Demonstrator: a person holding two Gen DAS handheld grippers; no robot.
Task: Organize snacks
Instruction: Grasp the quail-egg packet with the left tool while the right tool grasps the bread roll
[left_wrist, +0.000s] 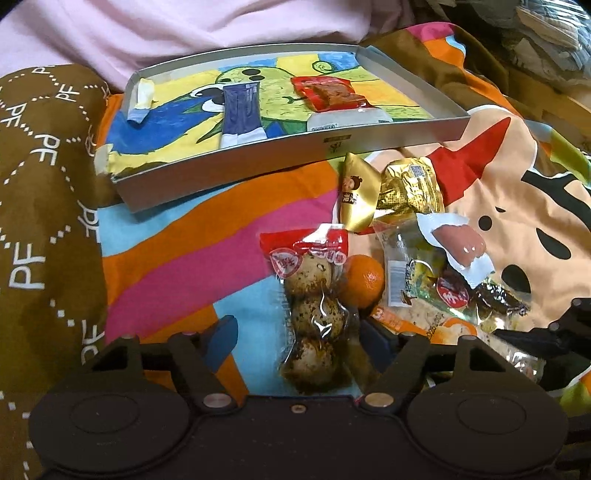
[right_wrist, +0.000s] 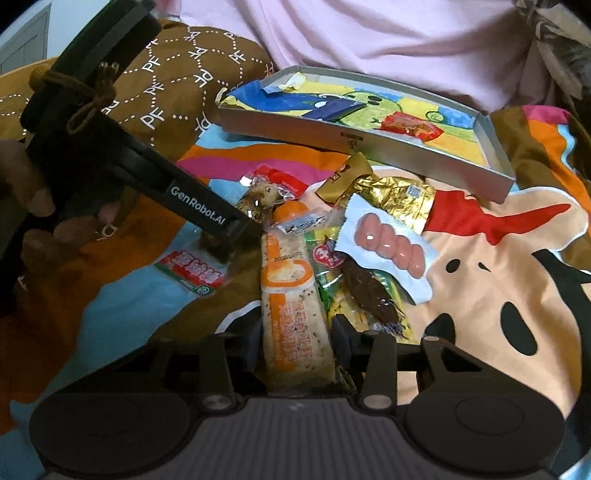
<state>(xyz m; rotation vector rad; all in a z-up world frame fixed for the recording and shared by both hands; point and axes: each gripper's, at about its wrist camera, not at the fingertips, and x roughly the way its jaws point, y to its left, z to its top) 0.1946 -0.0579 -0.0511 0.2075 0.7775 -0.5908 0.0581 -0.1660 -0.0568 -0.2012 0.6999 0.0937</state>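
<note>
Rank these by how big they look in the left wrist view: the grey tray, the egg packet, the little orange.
1. grey tray, by far the widest, even though it lies farthest away.
2. egg packet, long, but nearest the camera, which flatters it.
3. little orange, smallest, partly hidden behind the egg packet.

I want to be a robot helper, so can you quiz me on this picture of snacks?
1. True or false: the tray has nothing in it.
2. What lies between the fingers of the left hand-held gripper? A: egg packet. B: banana. C: spoon.
3. What colour is the print on the snack bar packet between the fingers of the right hand-held gripper?

Key: 1 false, it holds a blue packet and a red packet. 2 A. 3 orange.
</note>
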